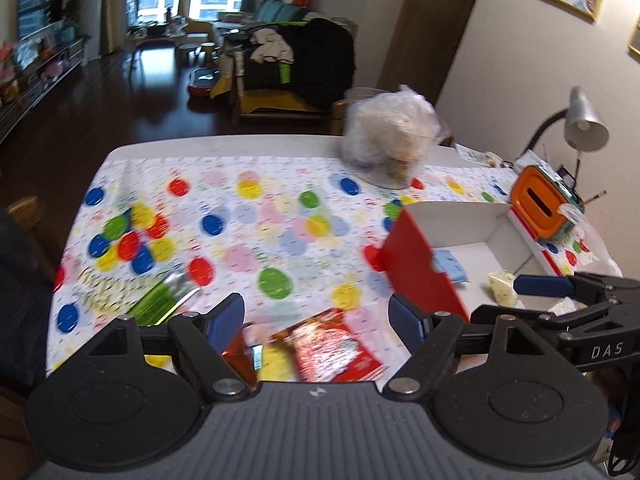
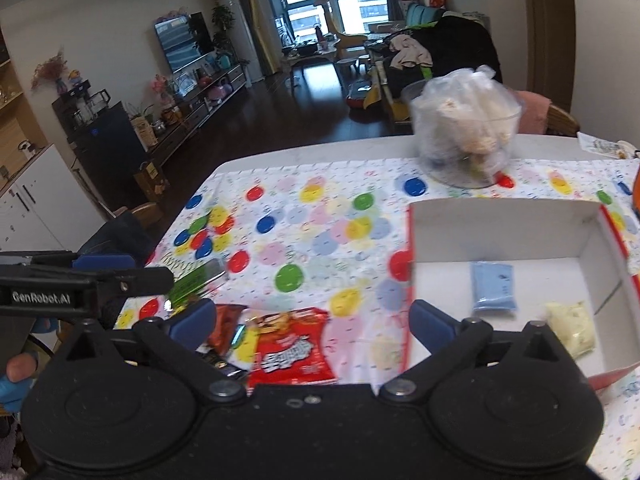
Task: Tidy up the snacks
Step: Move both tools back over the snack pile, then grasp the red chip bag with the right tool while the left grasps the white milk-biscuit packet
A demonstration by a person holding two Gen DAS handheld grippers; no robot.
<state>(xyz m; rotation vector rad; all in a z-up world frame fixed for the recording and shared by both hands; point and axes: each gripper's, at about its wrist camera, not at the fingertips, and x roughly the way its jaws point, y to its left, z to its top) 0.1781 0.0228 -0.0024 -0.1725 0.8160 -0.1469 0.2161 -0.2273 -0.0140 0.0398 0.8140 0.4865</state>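
Red snack packet (image 1: 336, 344) motion-blurred, partly hidden

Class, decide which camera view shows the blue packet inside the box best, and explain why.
The right wrist view: the blue packet lies whole and unobstructed on the floor of the box. In the left wrist view the box's red side wall hides much of it.

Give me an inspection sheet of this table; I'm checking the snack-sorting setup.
Surface: balloon-print tablecloth on a table.
Job's things: red box holds a blue packet and a pale packet; red snack bag and green packet lie outside it.
Clutter: clear bag-filled tub, orange container.
Grippers: left gripper and right gripper open, empty.
Cables: nothing seen.
Surroundings: desk lamp, living room.
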